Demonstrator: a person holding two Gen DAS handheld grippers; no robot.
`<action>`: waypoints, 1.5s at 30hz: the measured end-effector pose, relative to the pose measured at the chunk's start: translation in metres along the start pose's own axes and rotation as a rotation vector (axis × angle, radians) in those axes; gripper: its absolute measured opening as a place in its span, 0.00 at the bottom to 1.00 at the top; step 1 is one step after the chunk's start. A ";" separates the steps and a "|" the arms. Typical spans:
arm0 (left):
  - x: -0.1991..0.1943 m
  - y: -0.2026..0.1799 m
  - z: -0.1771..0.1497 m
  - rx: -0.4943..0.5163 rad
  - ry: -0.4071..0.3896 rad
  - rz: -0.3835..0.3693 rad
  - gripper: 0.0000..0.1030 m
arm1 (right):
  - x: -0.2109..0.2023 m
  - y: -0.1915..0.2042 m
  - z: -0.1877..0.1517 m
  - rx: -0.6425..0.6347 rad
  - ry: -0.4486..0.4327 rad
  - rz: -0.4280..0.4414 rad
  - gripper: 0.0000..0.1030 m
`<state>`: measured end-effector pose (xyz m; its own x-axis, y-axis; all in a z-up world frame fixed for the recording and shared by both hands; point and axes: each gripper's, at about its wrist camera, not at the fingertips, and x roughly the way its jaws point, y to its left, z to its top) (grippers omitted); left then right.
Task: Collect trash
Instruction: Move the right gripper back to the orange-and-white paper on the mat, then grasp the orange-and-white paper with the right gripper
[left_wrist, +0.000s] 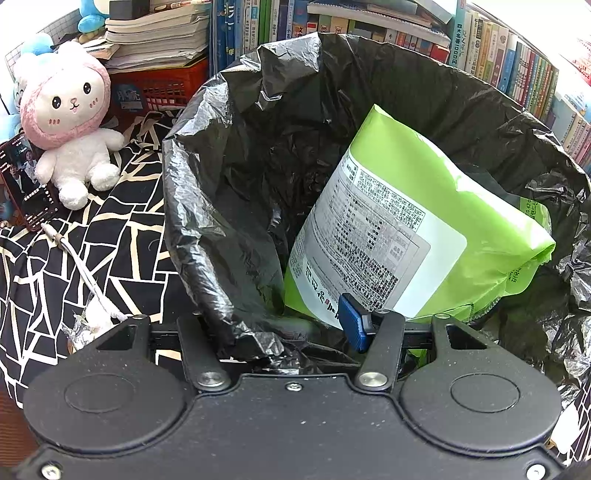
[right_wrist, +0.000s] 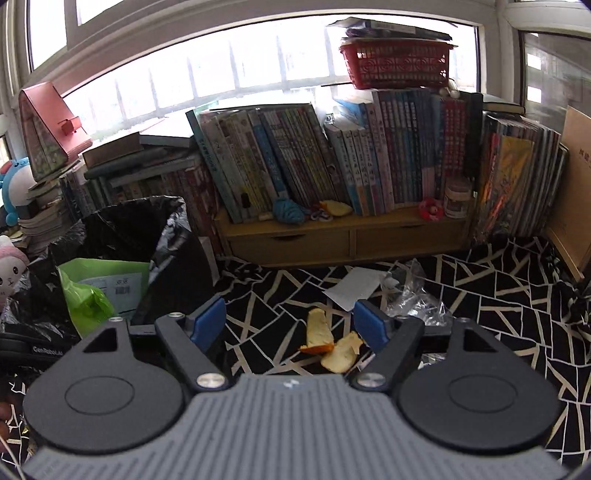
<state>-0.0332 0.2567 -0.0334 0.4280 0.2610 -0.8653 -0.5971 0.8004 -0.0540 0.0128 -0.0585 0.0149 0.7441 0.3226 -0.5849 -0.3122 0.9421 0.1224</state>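
Note:
A black trash bag (left_wrist: 229, 206) stands open on the patterned cloth, and a green packet (left_wrist: 417, 229) leans inside it. My left gripper (left_wrist: 280, 326) is shut on the bag's near rim. Its right blue pad (left_wrist: 352, 325) shows, while crumpled plastic hides the left one. In the right wrist view the trash bag (right_wrist: 173, 251) and green packet (right_wrist: 96, 295) sit at the left. My right gripper (right_wrist: 290, 323) is open, with nothing between its fingers. Just beyond it, two pieces of orange peel (right_wrist: 327, 345) lie on the cloth.
A white paper (right_wrist: 354, 288) and a clear plastic wrapper (right_wrist: 417, 301) lie past the peel. Another peel (right_wrist: 334, 208) rests on the low wooden shelf (right_wrist: 347, 240) under rows of books. A plush bunny (left_wrist: 70, 122), a phone (left_wrist: 26, 184) and a white cable (left_wrist: 85, 269) lie left of the bag.

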 end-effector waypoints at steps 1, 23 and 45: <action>0.000 0.000 0.000 0.000 0.000 0.000 0.52 | 0.001 -0.003 -0.004 0.003 0.005 -0.006 0.83; 0.000 -0.002 0.003 0.015 0.000 0.009 0.53 | 0.029 -0.087 -0.095 0.090 0.141 -0.189 1.00; -0.001 -0.007 0.005 0.041 -0.006 0.030 0.55 | 0.044 -0.138 -0.151 0.166 0.265 -0.309 1.00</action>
<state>-0.0264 0.2534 -0.0299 0.4143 0.2880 -0.8634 -0.5813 0.8137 -0.0075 -0.0010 -0.1880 -0.1486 0.6037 0.0091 -0.7972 0.0168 0.9996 0.0242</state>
